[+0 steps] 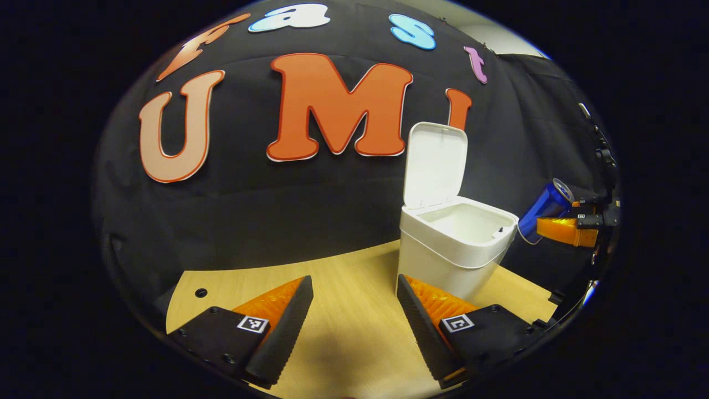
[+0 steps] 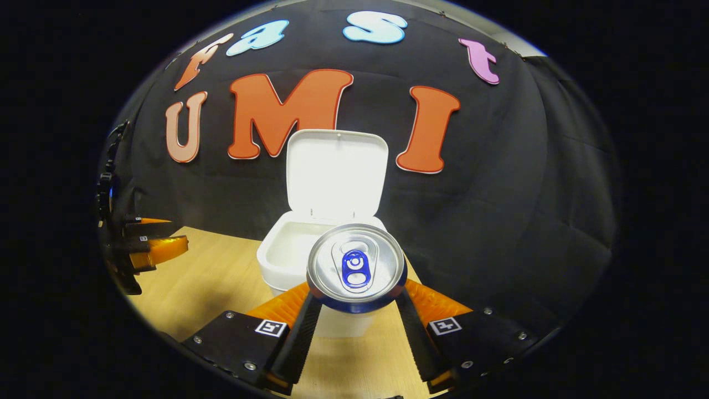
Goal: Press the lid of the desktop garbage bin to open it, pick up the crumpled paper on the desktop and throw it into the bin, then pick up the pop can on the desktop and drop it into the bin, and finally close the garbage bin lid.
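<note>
1. I had the can (image 2: 357, 267) pinched between the two fingers of my right gripper (image 2: 355, 316). Its silver top with the pull tab faced my camera, so the can pointed forward along the fingers.
2. The bin (image 2: 288, 260) stood just ahead of that gripper and a bit lower. Its lid (image 2: 337, 169) stood straight up at the back, so the mouth was wide open.
3. From my left gripper view, the can (image 1: 541, 210) hung in the air beside the bin (image 1: 451, 246), close to its rim but not over the hole yet.
4. To do this step well, I judged I should bring the can right over the middle of the open mouth before letting go. I thought the can should stay clear of the raised lid, because a bump might knock it shut.
5. I also judged a low drop would be best, so the can would not bounce off the rim.
6. I could not see if the paper lay inside the bin.
7. My left gripper (image 1: 354, 318) was spread wide and held nothing. It hung over the table, with the bin just ahead of its far finger.
8. The table (image 1: 343, 338) was pale wood and smooth. A black cloth wall (image 2: 526, 194) stood close behind the bin.
</note>
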Motion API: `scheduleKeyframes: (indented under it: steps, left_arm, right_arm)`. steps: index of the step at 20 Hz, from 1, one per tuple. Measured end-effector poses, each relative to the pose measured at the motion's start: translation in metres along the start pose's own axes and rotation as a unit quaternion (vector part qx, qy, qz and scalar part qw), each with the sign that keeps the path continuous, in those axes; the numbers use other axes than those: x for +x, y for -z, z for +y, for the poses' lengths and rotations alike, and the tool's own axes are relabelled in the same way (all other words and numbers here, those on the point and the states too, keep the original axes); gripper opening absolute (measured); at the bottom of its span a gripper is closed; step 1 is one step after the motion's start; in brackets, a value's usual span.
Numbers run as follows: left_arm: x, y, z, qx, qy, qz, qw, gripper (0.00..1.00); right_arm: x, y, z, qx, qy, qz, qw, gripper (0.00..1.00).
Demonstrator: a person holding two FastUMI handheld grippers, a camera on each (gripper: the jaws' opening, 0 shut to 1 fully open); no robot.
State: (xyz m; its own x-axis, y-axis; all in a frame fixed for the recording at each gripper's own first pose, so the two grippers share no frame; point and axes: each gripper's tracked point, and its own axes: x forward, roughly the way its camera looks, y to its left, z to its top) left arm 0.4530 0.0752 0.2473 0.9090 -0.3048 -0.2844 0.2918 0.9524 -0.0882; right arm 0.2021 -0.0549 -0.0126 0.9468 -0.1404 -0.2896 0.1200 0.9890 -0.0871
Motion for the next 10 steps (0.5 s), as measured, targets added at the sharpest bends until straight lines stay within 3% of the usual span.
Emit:
scheduleKeyframes:
  steps: [10]
  left_arm:
    - [-0.033,0.024,0.049,-0.048,-0.073,0.004,0.996,0.98]
  right_arm:
    - [0.032,-0.035,0.026,-0.017,-0.038,-0.032,0.999,0.78]
